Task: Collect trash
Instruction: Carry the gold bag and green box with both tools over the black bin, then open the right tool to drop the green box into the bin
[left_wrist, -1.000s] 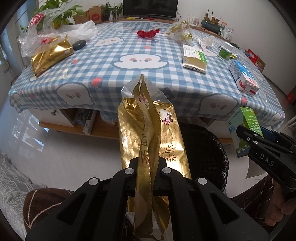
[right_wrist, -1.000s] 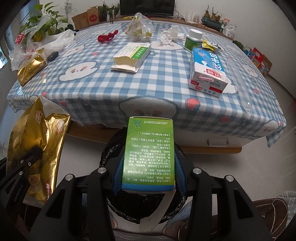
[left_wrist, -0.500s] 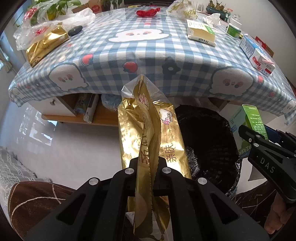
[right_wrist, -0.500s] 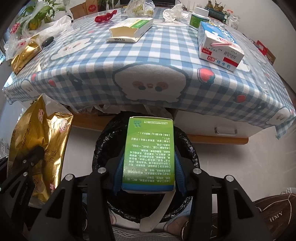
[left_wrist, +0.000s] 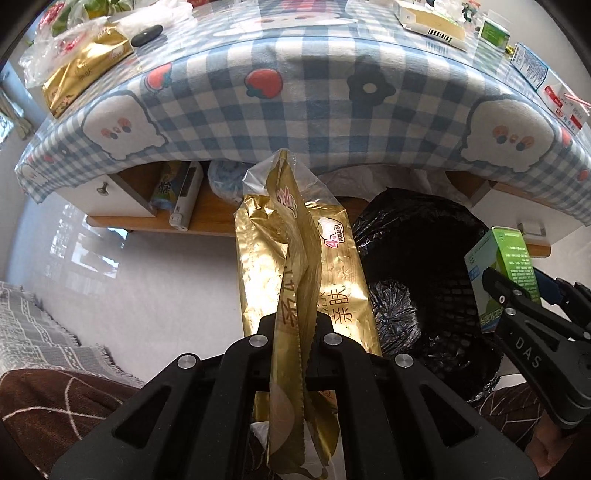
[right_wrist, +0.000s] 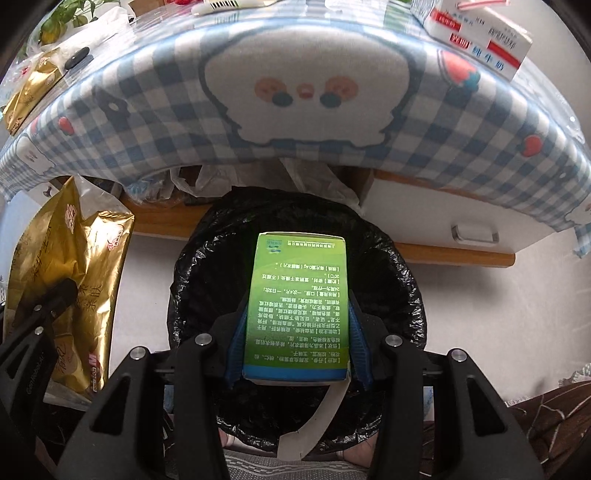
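My left gripper (left_wrist: 293, 328) is shut on a gold foil wrapper (left_wrist: 295, 258) and holds it upright just left of the black-lined trash bin (left_wrist: 436, 258). My right gripper (right_wrist: 295, 332) is shut on a green medicine box (right_wrist: 297, 295) directly above the open bin (right_wrist: 207, 258). The wrapper also shows in the right wrist view (right_wrist: 74, 266) at left. The box and right gripper also show in the left wrist view (left_wrist: 502, 273) at right, over the bin's right rim.
The table with the blue checked cloth (left_wrist: 314, 110) overhangs just behind the bin. On it lie a gold packet (left_wrist: 85, 74), a flat carton (left_wrist: 432, 22) and a milk carton (right_wrist: 476, 33). A shelf under the table (left_wrist: 177, 218) holds small items. White drawer front (right_wrist: 472, 232) at right.
Both grippers have dropped lower and moved forward toward the bin with their loads. The table edge now fills the upper view and the green box hangs over the bin's opening.
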